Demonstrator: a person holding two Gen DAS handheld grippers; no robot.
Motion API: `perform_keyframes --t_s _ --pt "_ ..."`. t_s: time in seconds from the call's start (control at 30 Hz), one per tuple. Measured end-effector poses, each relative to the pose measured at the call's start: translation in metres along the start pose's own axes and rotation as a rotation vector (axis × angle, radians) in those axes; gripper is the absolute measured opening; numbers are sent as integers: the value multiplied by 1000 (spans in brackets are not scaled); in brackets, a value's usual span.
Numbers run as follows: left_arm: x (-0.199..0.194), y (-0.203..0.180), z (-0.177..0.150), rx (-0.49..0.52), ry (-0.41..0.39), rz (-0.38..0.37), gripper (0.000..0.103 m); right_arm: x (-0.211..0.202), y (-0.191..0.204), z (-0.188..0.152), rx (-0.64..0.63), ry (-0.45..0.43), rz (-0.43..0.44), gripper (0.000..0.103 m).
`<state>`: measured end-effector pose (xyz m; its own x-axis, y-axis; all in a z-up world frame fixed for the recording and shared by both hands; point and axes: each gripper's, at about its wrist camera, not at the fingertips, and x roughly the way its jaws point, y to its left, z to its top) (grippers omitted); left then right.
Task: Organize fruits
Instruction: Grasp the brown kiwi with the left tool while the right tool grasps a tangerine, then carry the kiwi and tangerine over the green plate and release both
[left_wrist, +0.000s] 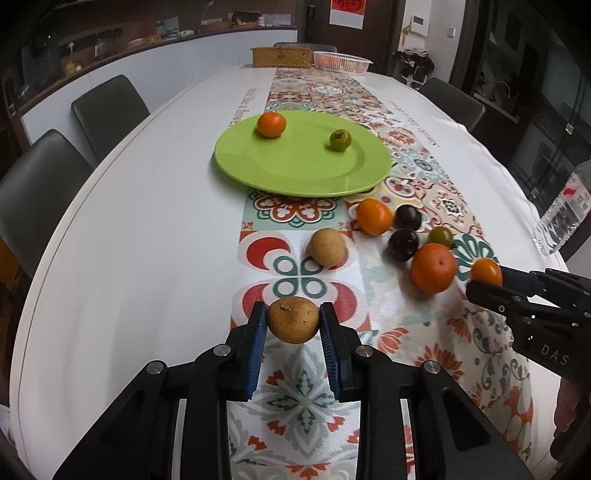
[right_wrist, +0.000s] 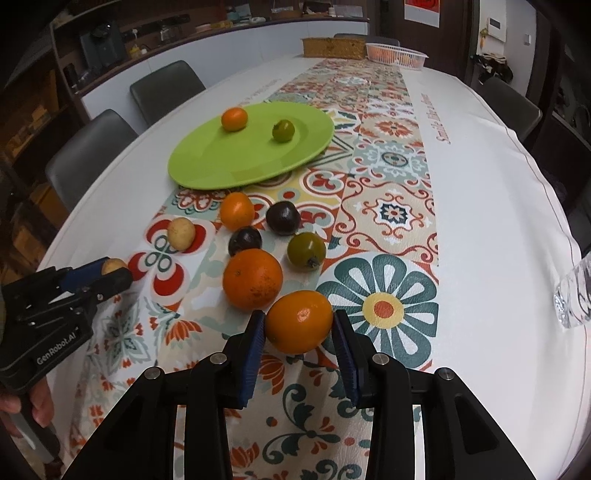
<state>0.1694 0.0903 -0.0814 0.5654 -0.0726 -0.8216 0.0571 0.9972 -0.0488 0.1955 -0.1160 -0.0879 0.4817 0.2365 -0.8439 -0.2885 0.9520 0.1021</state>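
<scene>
Brown longan (left_wrist: 293, 320) pinched in the left tool (left_wrist: 293, 325), orange kumquat (right_wrist: 299, 320) clamped in the right tool (right_wrist: 300, 326), both await lifting to the green plate (left_wrist: 295, 173).

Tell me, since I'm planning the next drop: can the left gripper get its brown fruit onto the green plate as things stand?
Probably yes. The left gripper is shut on the brown fruit, and the green plate lies ahead with only the tan fruit off to one side.

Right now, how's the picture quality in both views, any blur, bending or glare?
Left wrist view: sharp up close, the table edge bows from the fisheye, corners go black. Right wrist view: same bending and dark corners, a small glare spot on the orange fruit, back of the room dim.
</scene>
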Motion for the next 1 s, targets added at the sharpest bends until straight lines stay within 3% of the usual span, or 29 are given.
perform_keyframes --t_s 0.5,1.0 --pt "-52 -21 15 46 -123 -26 29 -42 4 12 -38 -121 62 38" --pt "-71 -19 50 75 -222 -12 29 -61 15 49 -95 -227 106 38"
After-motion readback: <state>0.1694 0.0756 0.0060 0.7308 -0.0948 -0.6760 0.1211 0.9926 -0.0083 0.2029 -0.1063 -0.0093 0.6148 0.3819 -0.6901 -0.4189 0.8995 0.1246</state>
